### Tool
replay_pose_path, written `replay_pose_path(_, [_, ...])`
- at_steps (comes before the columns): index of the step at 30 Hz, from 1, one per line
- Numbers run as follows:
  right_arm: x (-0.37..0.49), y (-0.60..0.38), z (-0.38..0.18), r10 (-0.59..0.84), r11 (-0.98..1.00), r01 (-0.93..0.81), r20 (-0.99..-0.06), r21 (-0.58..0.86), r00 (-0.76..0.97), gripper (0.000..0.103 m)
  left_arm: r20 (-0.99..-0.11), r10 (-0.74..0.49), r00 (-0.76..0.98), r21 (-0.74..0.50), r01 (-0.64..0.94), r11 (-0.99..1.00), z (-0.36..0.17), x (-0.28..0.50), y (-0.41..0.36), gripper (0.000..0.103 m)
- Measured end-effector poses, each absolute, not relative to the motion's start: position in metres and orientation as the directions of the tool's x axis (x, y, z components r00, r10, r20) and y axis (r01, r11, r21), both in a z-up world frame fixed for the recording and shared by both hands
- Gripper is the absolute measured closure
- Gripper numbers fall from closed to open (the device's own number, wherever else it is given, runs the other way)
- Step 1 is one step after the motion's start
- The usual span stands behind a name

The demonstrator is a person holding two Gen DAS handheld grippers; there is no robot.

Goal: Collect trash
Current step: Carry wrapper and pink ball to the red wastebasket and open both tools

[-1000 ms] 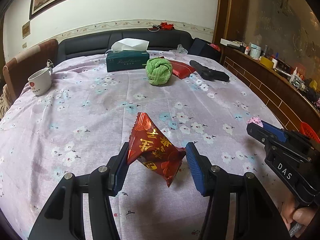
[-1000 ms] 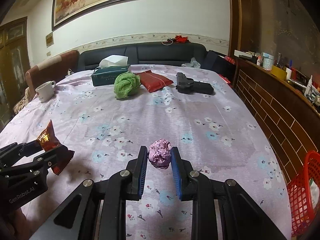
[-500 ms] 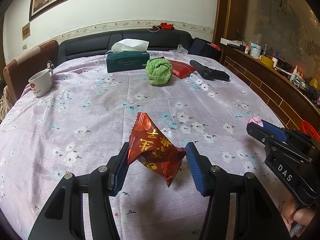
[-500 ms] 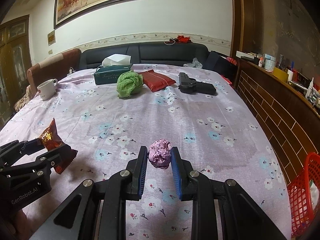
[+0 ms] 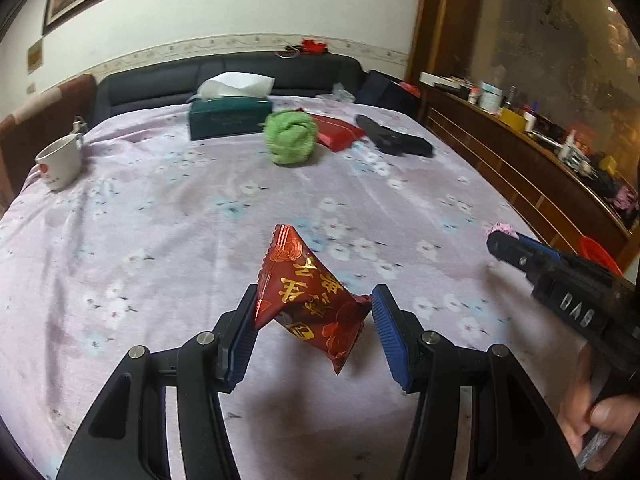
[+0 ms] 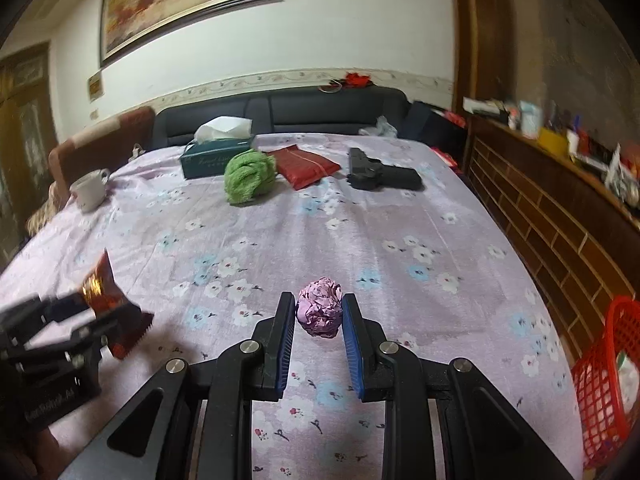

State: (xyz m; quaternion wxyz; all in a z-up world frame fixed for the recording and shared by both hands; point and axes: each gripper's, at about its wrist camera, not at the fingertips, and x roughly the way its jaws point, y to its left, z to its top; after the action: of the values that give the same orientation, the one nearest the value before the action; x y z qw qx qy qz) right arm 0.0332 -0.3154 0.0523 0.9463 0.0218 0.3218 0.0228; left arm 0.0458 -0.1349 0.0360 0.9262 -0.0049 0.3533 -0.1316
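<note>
My left gripper point(image 5: 314, 314) is shut on a red snack wrapper with gold print point(image 5: 308, 300), held up above the flowered tablecloth point(image 5: 180, 220). My right gripper point(image 6: 319, 316) is shut on a crumpled pink paper ball point(image 6: 320, 312), also lifted off the cloth. The left wrist view shows the right gripper point(image 5: 500, 240) at the right with the pink ball at its tip. In the right wrist view the left gripper point(image 6: 96, 312) sits at the far left with the red wrapper point(image 6: 108, 300). A red mesh basket point(image 6: 604, 384) stands off the table's right edge.
At the far end of the table lie a green tissue box point(image 5: 230, 118), a green cloth bundle point(image 5: 290, 138), a red packet point(image 5: 336, 132) and a black pistol-shaped object point(image 5: 394, 142). A white mug point(image 5: 60, 162) stands at the left. A cluttered wooden sideboard point(image 5: 540, 160) runs along the right.
Both grippers keep their hold and barely shift. The right wrist view has tilted up slightly, so the far objects sit lower in the frame.
</note>
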Motion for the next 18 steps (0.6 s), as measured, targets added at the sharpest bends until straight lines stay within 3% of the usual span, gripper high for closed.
replay_pose_path(3, [0.025, -0.337, 0.060, 0.086, 0.988, 0.013, -0.622, 0.152, 0.778, 0.078, -0.641, -0.262, 0.721, -0.091, 0.269, 0.959, 0.045, 0.036, -0.144, 0.049])
replay_pose_path(9, [-0.022, -0.378, 0.076, 0.043, 0.979, 0.089, -0.607, 0.185, 0.794, 0.078, -0.647, -0.334, 0.686, -0.093, 0.363, 0.927, 0.062, 0.013, -0.179, 0.049])
replay_pose_path(18, [-0.114, -0.485, 0.099, -0.077, 0.930, 0.263, -0.562, 0.258, 0.824, 0.078, -0.635, -0.512, 0.578, -0.094, 0.600, 0.794, 0.097, -0.033, -0.299, 0.049])
